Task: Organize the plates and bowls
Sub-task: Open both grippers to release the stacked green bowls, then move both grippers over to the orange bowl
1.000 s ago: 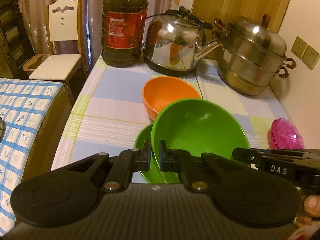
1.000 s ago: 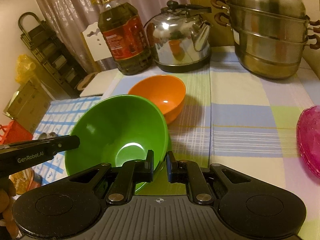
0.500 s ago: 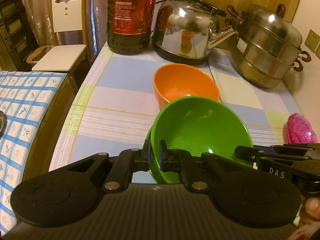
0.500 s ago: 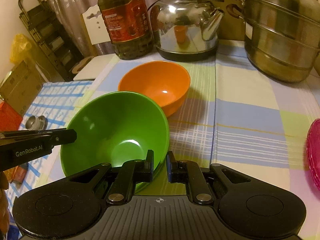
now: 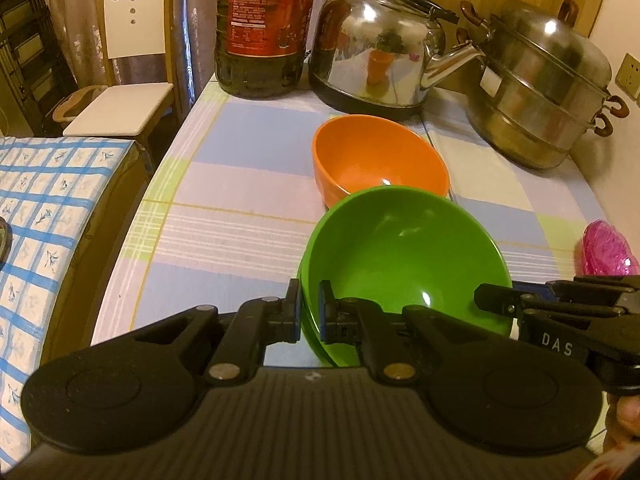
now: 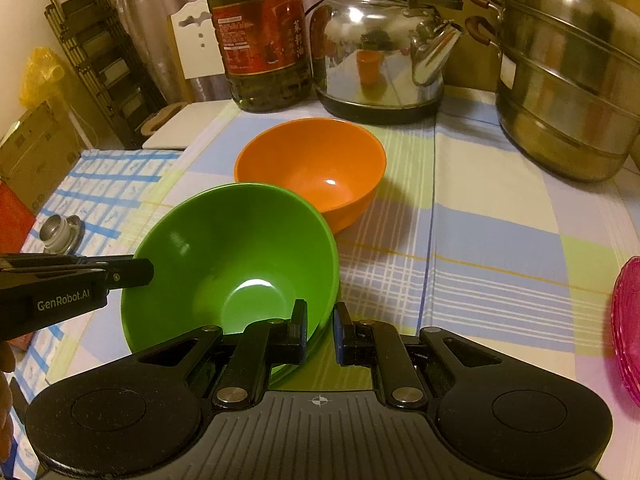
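A green bowl [image 5: 404, 264] is held tilted over the checked tablecloth, with a green plate edge [image 5: 306, 320] under it. My left gripper [image 5: 309, 312] is shut on the bowl's near-left rim. My right gripper [image 6: 320, 330] is shut on the opposite rim of the same green bowl [image 6: 236, 264]. An orange bowl [image 5: 376, 160] stands just beyond it, close to the green bowl's far rim; it also shows in the right wrist view [image 6: 316, 168]. Each gripper shows from the side in the other's view.
At the back stand an oil bottle [image 5: 264, 28], a steel kettle [image 5: 380, 48] and a stacked steel steamer pot [image 5: 544, 96]. Pink plates [image 6: 628, 320] lie at the right edge. A chair [image 5: 128, 80] and a blue-checked surface [image 5: 36, 208] lie left.
Both grippers have carried the green bowl forward, towards the orange bowl, and lower. The bowl's rim now reaches the orange bowl's near side. Both grips are unchanged.
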A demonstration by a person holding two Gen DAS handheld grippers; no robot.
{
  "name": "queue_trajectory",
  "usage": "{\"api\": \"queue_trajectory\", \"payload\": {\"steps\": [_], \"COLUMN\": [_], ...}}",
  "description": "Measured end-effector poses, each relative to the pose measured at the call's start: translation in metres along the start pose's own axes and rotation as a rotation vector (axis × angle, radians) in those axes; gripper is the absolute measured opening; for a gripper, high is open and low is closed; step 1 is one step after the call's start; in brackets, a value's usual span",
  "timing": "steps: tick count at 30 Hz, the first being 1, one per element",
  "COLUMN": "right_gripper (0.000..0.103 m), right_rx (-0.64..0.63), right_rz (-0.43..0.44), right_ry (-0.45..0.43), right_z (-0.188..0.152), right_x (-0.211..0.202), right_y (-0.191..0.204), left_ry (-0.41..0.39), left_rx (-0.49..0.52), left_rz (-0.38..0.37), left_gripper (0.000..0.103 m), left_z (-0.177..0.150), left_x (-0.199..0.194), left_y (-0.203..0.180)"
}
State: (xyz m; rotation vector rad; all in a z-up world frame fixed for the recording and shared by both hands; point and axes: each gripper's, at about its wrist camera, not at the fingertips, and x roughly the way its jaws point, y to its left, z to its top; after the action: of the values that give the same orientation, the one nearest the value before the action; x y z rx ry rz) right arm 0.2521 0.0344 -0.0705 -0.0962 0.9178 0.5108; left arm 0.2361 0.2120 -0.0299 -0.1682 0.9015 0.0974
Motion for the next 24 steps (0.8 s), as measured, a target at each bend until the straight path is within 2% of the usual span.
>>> {"api": "queue_trajectory", "payload": {"steps": [4, 9, 24], "right_gripper": [0.015, 0.033, 0.034], "right_rx": [-0.004, -0.007, 0.127], "right_rz": [0.003, 0.027, 0.074], "right_ry": [0.014, -0.034, -0.063], "right_z": [-0.001, -0.004, -0.015], "right_x": [0.006, 0.001, -0.029], "right_y": [0.000, -0.001, -0.026], "left_ry": [-0.005, -0.018, -0.034], "left_rx": [-0.019, -0.031, -0.040], "left_rz": [-0.001, -0.004, -0.019], "left_gripper": [0.008, 0.011, 0.011], "left_z": [0.000, -0.001, -0.003], "left_x": [0.002, 0.000, -0.013], "left_y": [0.002, 0.003, 0.002]}}
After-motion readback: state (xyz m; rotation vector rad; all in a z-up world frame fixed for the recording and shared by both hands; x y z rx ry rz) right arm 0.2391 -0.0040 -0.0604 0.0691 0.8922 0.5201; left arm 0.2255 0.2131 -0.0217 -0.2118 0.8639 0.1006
